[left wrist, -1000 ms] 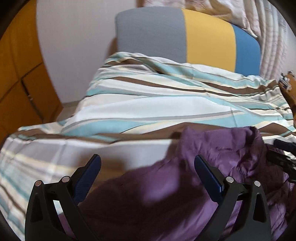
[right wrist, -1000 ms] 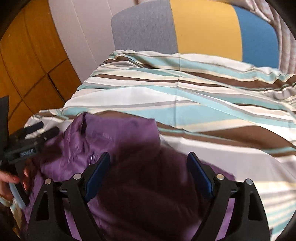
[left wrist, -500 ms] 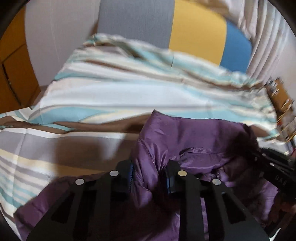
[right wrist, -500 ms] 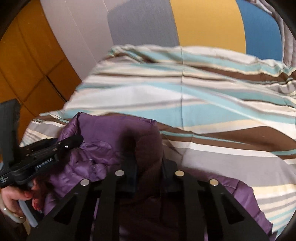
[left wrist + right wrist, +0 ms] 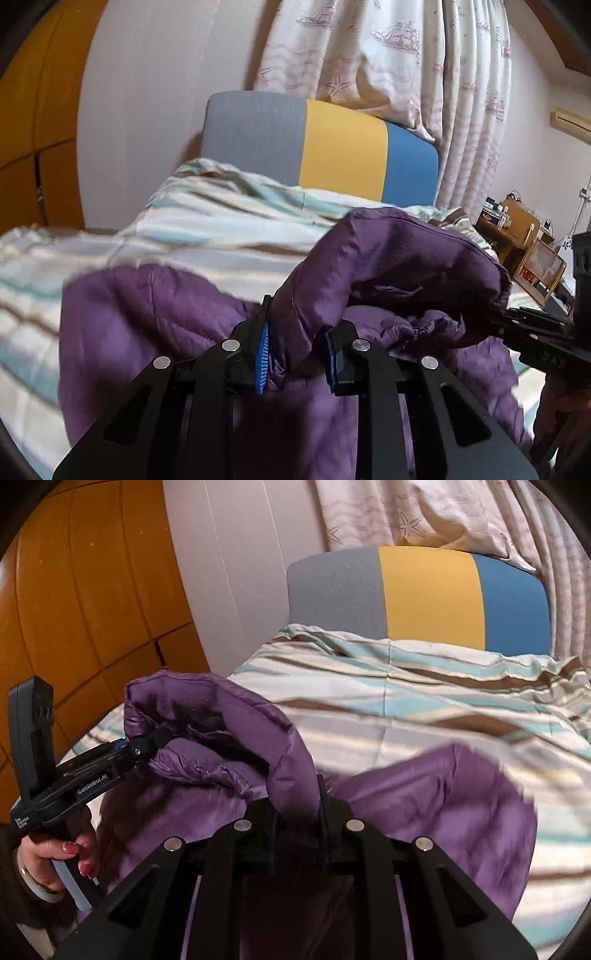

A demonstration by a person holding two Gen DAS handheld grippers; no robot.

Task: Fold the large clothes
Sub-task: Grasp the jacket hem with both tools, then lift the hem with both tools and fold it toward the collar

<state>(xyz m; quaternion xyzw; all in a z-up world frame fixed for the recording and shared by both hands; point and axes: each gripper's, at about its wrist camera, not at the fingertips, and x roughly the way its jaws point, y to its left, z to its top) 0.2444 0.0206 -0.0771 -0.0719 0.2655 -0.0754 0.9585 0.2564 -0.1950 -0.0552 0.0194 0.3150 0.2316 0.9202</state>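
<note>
A purple puffer jacket (image 5: 388, 258) is lifted partly off the striped bedcover (image 5: 221, 229). My left gripper (image 5: 295, 350) is shut on a fold of the jacket's edge, which is pinched between its blue pads. The right gripper (image 5: 506, 317) shows at the right edge, biting the same raised edge. In the right wrist view my right gripper (image 5: 297, 812) is shut on a thick fold of the jacket (image 5: 229, 709). The left gripper (image 5: 147, 744) grips the fabric further left, held by a hand (image 5: 55, 853). The jacket's lower part hangs behind the grippers, hidden.
The bed has a grey, yellow and blue headboard (image 5: 343, 147) with patterned curtains (image 5: 406, 55) behind it. Wooden cupboard doors (image 5: 74, 609) stand on the left. A small wooden shelf unit (image 5: 517, 229) with items sits on the right of the bed.
Both grippers went from wide open over the jacket to shut on its fabric. They then pulled it up and back off the bedcover, and both views tilted upward.
</note>
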